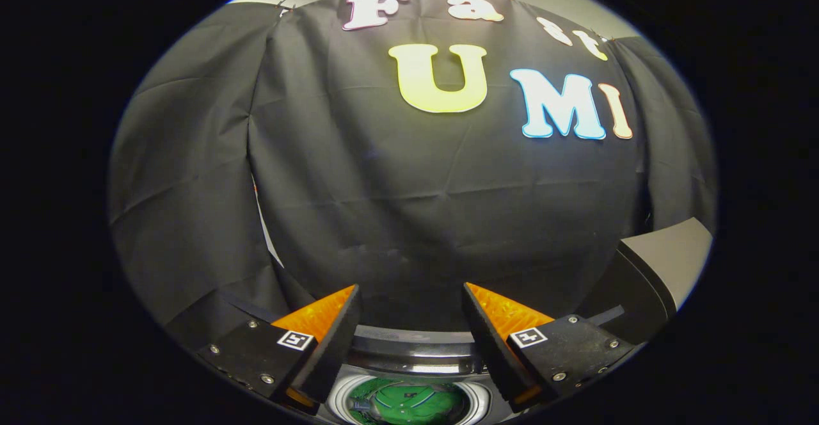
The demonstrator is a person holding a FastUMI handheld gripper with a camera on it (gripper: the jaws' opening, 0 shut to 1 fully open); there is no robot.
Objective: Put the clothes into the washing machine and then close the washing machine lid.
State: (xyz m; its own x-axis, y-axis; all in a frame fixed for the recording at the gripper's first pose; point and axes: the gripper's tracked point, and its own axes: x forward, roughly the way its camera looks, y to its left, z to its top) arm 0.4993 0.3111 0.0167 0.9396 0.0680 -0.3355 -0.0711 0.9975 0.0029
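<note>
My gripper (pixel 409 297) is open, with nothing between its fingers, and it is held high above the washing machine (pixel 416 348). Below and between the fingers I see the round drum opening (pixel 409 402) with its pale rim. A green garment (pixel 409 406) with light stripes lies inside the drum. To the right, beyond the right finger, the machine's dark lid (pixel 646 284) stands raised, its pale face turned outward.
The booth's black cloth wall (pixel 384 188) hangs close behind the machine and takes up most of what lies ahead. A narrow gap in the cloth (pixel 261 214) shows on the left.
</note>
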